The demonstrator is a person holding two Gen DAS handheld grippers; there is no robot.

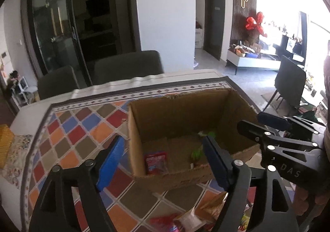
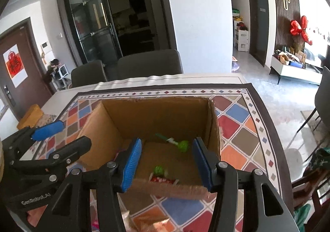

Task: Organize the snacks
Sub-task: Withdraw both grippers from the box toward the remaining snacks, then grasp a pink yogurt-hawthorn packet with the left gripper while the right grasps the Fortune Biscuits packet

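An open cardboard box (image 1: pixel 177 112) (image 2: pixel 156 114) stands on the patterned tablecloth. Inside lie a red snack packet (image 1: pixel 155 161), a green-topped snack (image 1: pixel 196 154) (image 2: pixel 159 170) and another green item (image 2: pixel 182 145) near the back. My left gripper (image 1: pixel 163 161) is open and empty, over the box's near-left corner. My right gripper (image 2: pixel 167 161) is open and empty, over the box's near wall. Loose snack packets (image 1: pixel 185 219) (image 2: pixel 152 223) lie on the table in front of the box, partly hidden by the grippers.
The table (image 1: pixel 86 135) (image 2: pixel 243 126) carries a colourful diamond-pattern cloth. Grey chairs (image 1: pixel 127 66) (image 2: pixel 148 62) stand behind its far edge. A yellow box (image 2: pixel 31 116) sits at the table's left end. The right gripper's body (image 1: pixel 288 143) shows right of the box.
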